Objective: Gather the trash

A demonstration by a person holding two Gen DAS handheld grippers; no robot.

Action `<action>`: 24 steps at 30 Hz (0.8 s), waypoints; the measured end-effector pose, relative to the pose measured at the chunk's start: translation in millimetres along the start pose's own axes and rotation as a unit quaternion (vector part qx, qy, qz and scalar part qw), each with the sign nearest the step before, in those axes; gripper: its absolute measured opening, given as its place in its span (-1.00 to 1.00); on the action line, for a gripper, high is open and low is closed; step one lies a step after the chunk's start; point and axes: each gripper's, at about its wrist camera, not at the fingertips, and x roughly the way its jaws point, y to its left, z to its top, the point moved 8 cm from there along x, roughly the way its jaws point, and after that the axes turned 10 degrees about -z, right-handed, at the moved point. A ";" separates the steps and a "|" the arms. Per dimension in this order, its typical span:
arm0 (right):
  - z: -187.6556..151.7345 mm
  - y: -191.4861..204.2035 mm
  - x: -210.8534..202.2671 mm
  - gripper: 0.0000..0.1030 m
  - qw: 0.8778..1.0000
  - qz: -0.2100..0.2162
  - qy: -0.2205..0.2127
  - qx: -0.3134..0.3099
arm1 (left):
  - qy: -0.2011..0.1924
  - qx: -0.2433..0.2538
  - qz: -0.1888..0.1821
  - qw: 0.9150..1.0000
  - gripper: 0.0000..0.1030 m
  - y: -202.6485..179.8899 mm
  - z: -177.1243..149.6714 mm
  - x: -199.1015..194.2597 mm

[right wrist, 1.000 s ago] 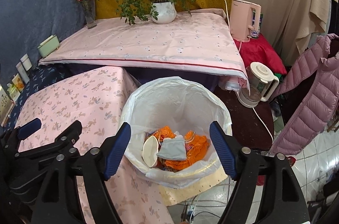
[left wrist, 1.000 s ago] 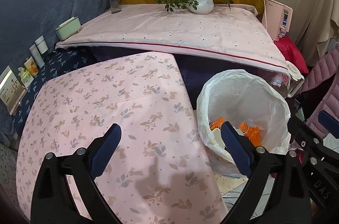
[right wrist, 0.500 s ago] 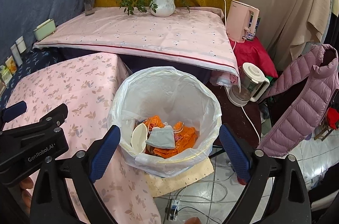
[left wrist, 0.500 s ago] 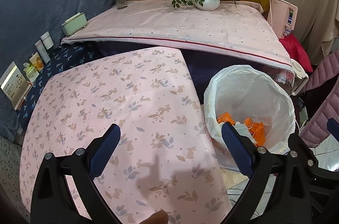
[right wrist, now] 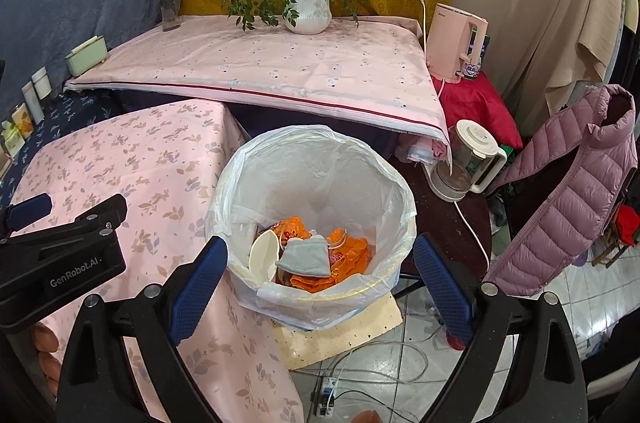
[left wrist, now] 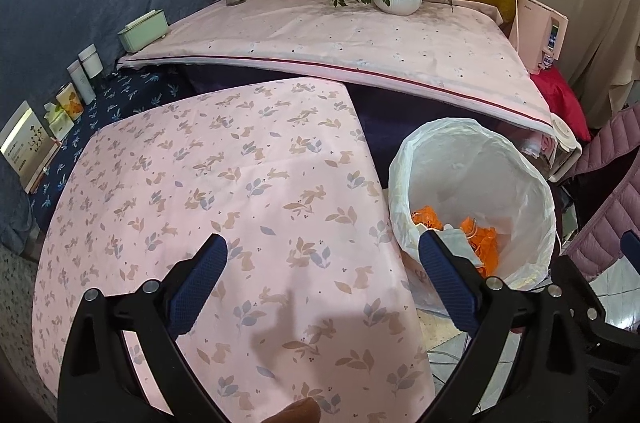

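the right gripper (right wrist: pixel 320 265) hung above the bin (right wrist: pixel 404 183), jaws wide, nothing between them. the trash (right wrist: pixel 340 259) lay at the bottom of the bin, orange scraps with a grey mask (right wrist: pixel 306 257) on top. the left gripper (left wrist: pixel 322 263), also wide and empty, was over the bare table (left wrist: pixel 224 183). the bin stood just beside the right edge of the table, a kettle (right wrist: pixel 472 159) near its far side.
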 end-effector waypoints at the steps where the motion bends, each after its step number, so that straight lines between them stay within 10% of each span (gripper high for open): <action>1: 0.1 0.0 -0.7 0.75 1.000 -0.004 -0.001 -0.002 | 0.000 0.001 0.001 1.000 0.79 -0.3 -0.5 -0.3; 24: -4.4 -2.5 -7.7 0.75 1.000 -0.012 -0.004 -0.008 | -0.001 0.001 -0.005 1.000 0.79 -4.0 -5.4 -8.6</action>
